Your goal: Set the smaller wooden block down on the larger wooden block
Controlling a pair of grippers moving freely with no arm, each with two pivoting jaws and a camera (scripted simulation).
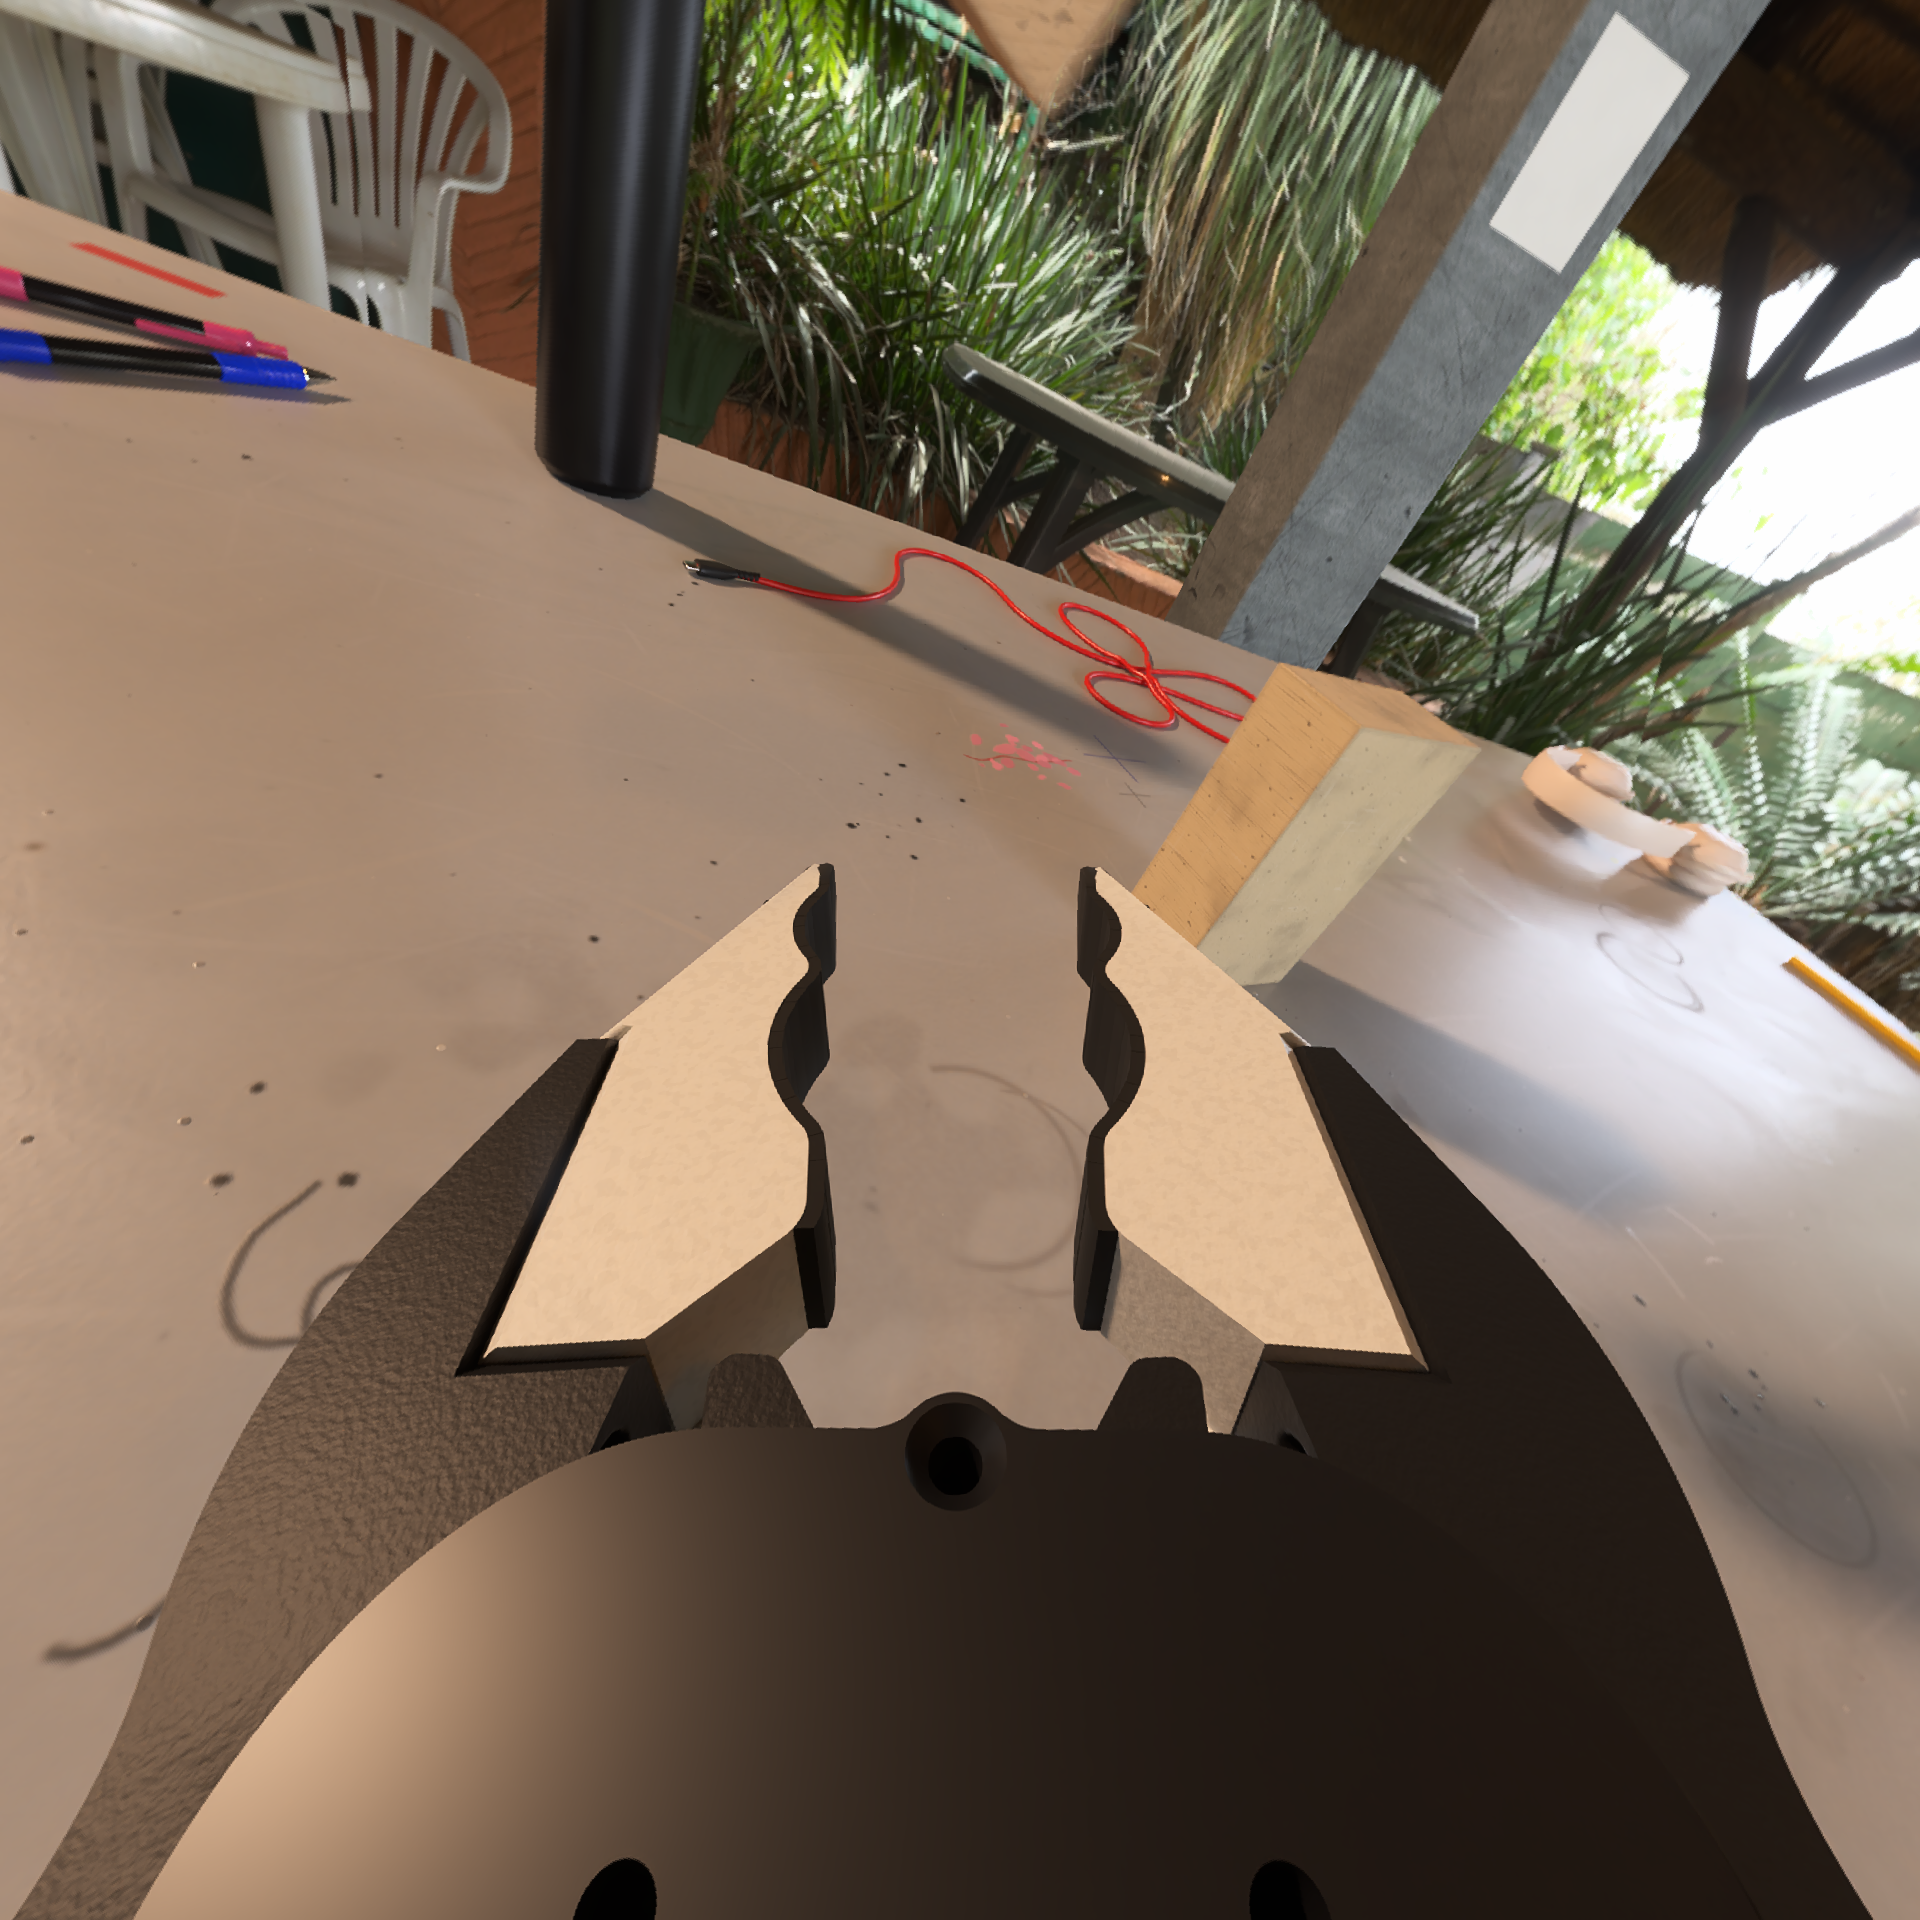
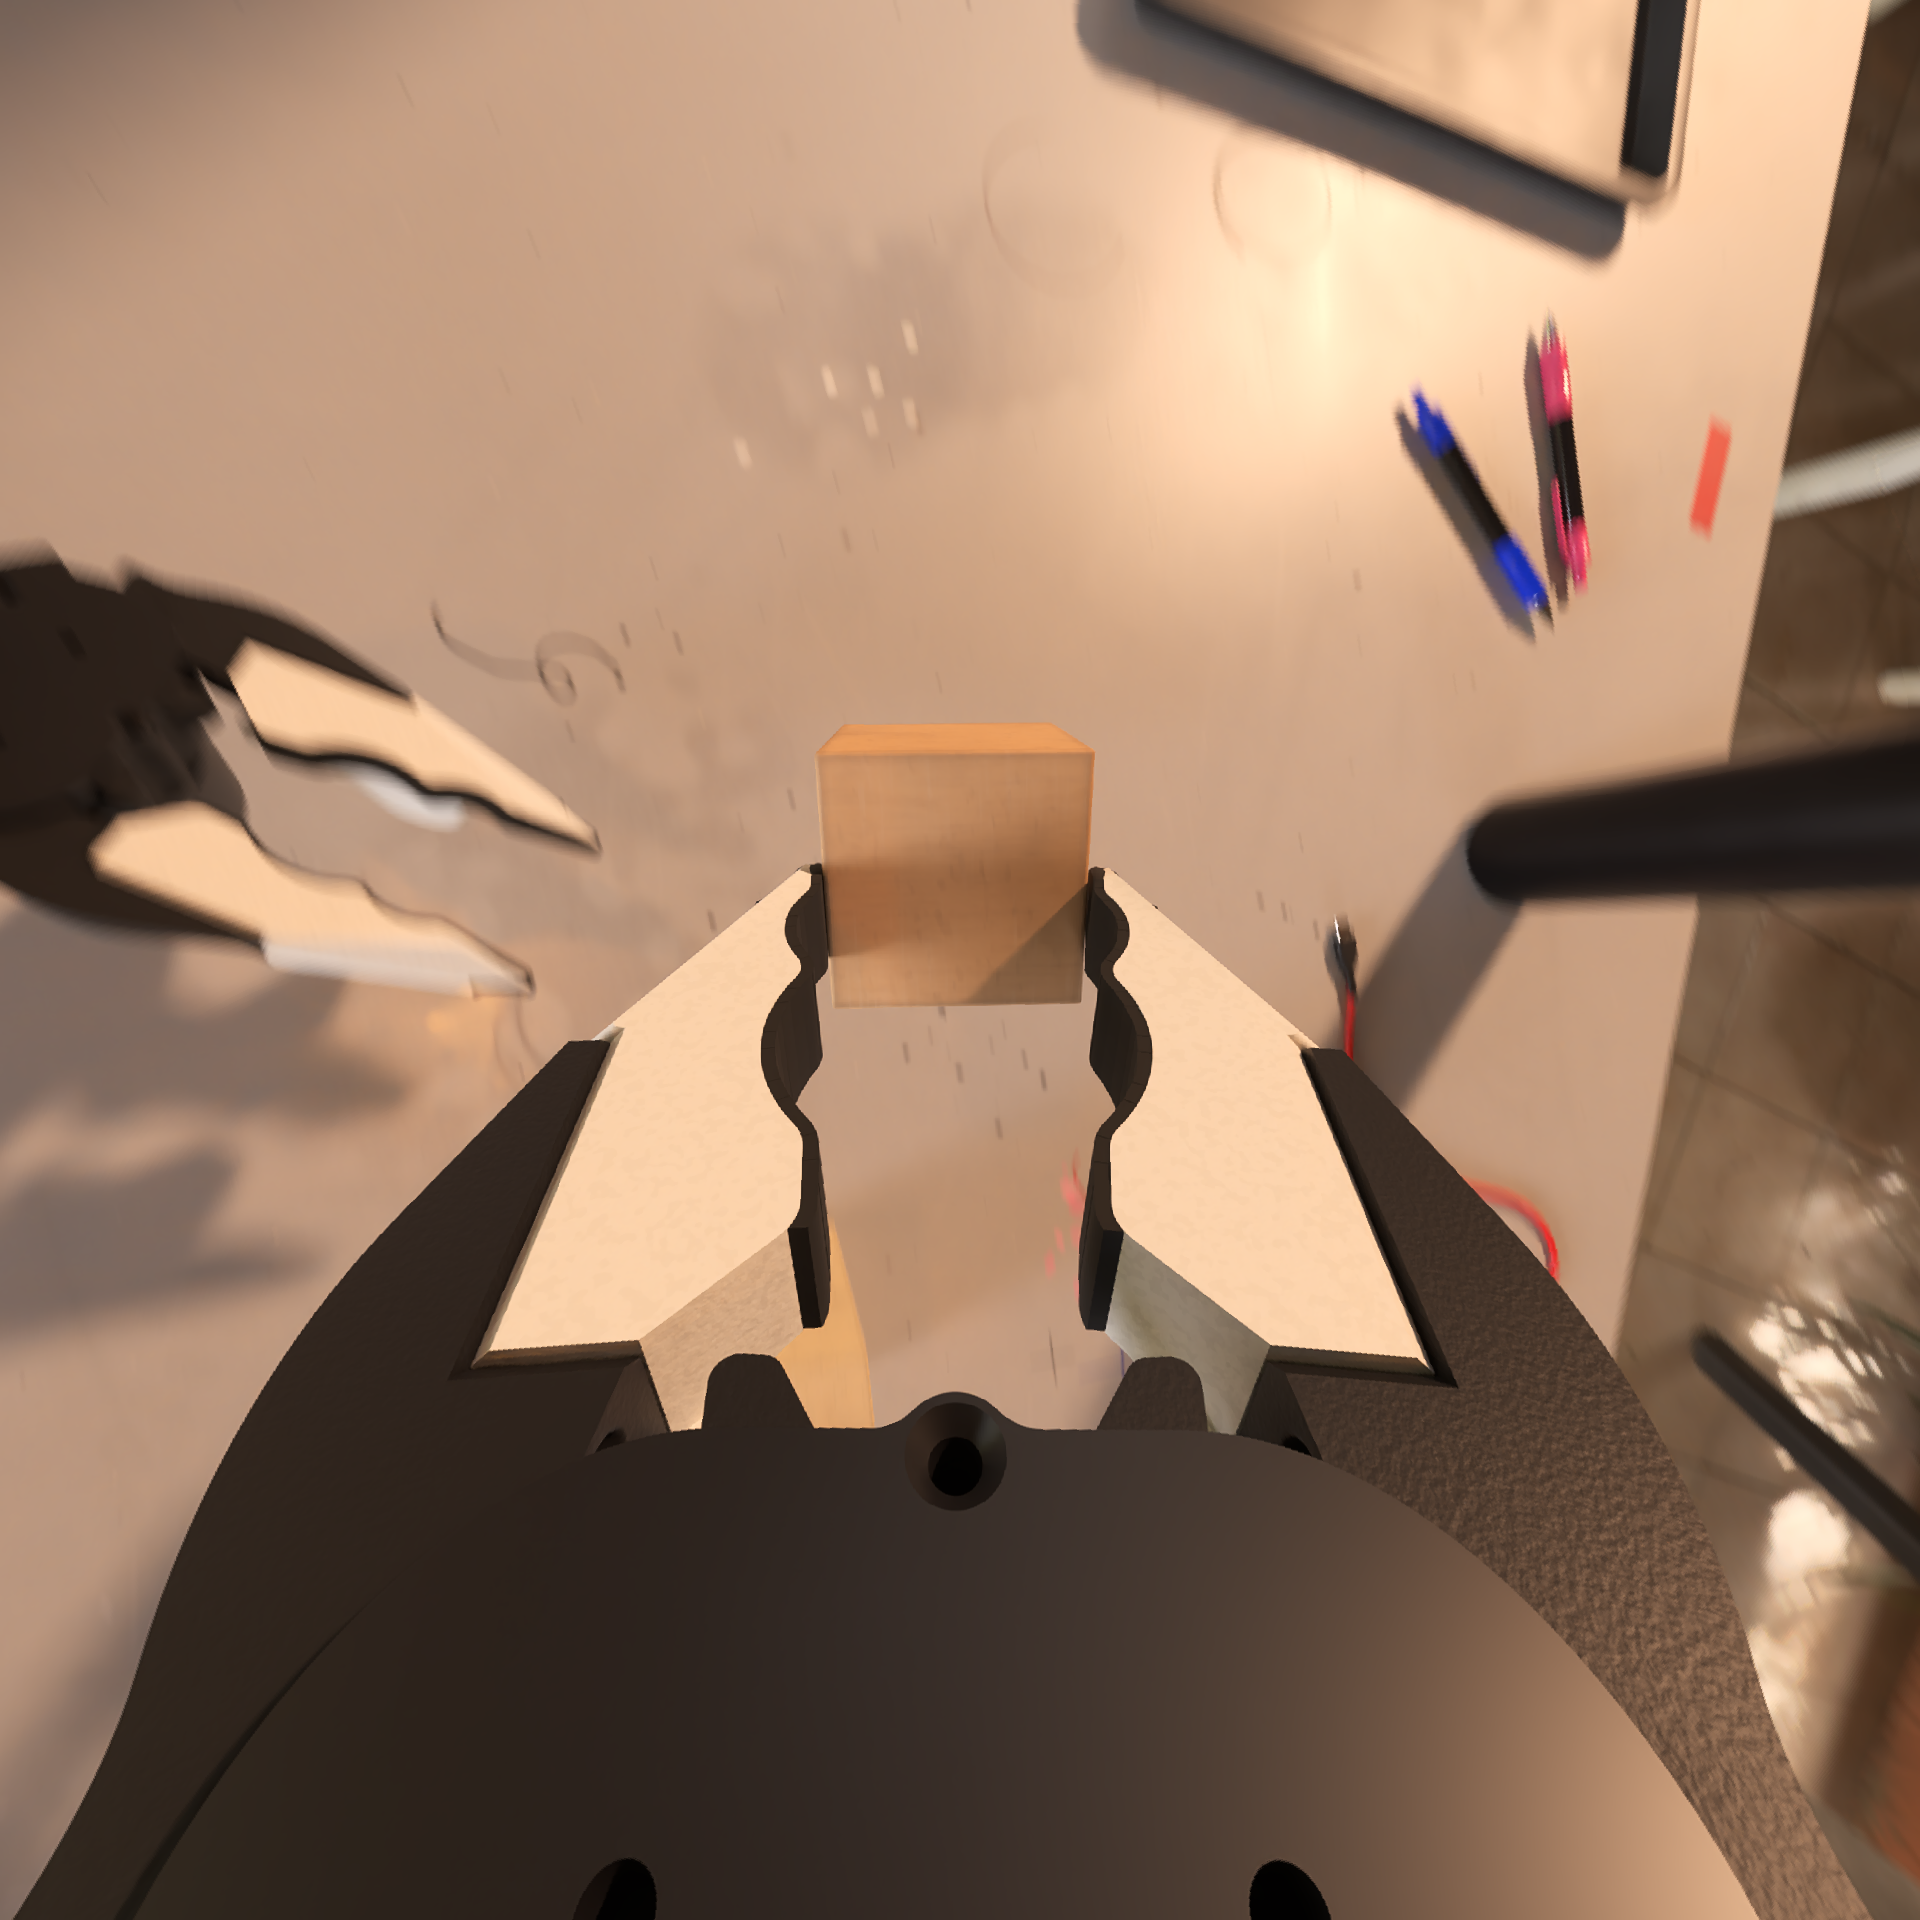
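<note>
My right gripper (image 2: 956, 883) is shut on the smaller wooden block (image 2: 954, 831), a light cube pinched at the fingertips and held high above the table. A wooden corner of it (image 1: 1039, 42) shows at the top edge of the left wrist view. The larger wooden block (image 1: 1299, 821), long with a pale end face, lies on the table ahead and to the right of my left gripper (image 1: 956, 894). A strip of it (image 2: 836, 1340) shows low between the right fingers. The left gripper is open and empty, low over the table; it also shows in the right wrist view (image 2: 436, 883).
A tall black cylinder (image 1: 613, 239) stands ahead on the left, with a red cable (image 1: 1039, 623) past it. Pink and blue pens (image 1: 156, 343) lie far left. A white curved object (image 1: 1631, 821) and a pencil (image 1: 1849, 1008) lie right of the block. A dark-framed flat panel (image 2: 1455, 94) lies near the table edge.
</note>
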